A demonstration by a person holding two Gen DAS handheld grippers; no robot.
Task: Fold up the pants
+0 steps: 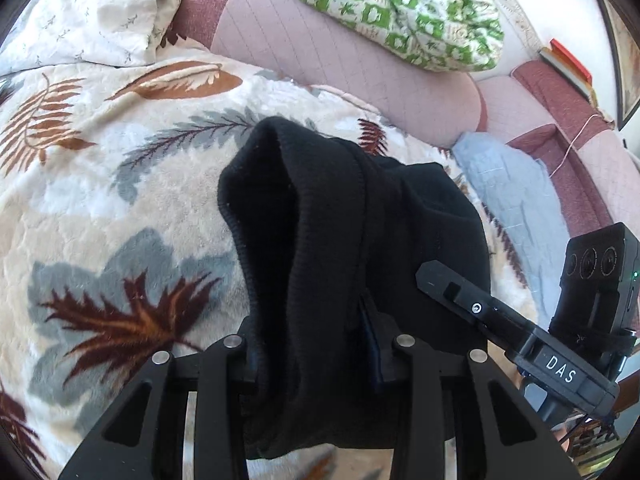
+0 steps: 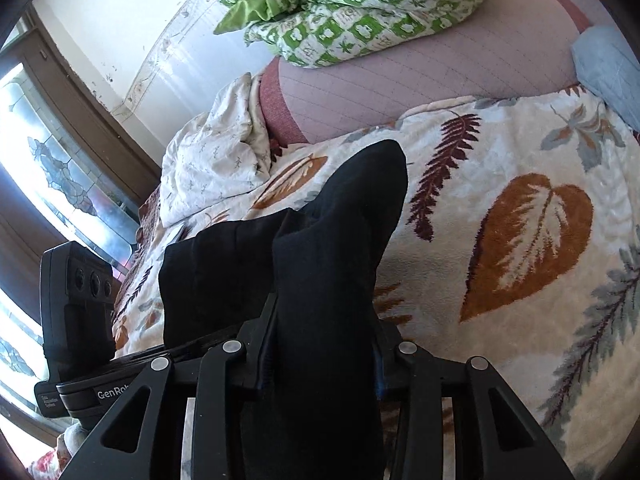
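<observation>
I am holding the black pants (image 1: 320,240) with both tongs at once. My left tongs (image 1: 320,344) are clenching a thick bunch of the dark knit fabric between their fingers; the cloth is rising ahead of them in a tall fold with a stitched hem curving along its far edge, and more of it is spilling down between the fingers toward me. Just right of the left tongs, the right tongs (image 1: 452,292) are reaching into the same garment, one black finger lying against the fabric.

From the right wrist, the right tongs (image 2: 320,356) are also gripping the pants (image 2: 320,260), the fabric filling the gap between the fingers and standing up ahead in a peaked fold. To their left the cloth is spreading in a flatter panel toward the left tongs (image 2: 120,360), of which only the body and camera housing are showing there.

Beneath both tongs the leaf-patterned fleece blanket (image 1: 120,184) is covering the bed, with brown, maroon and grey leaves. Beyond the pants, a pink quilted bolster (image 1: 340,64) is lying across the far side, with a green-and-white patterned quilt (image 1: 400,8) piled on top of it. Far left of the left tongs a cream sprigged cover (image 1: 88,12) is lying crumpled, and to the far right a pale blue cloth (image 1: 508,184) is resting against the bolster.
</observation>
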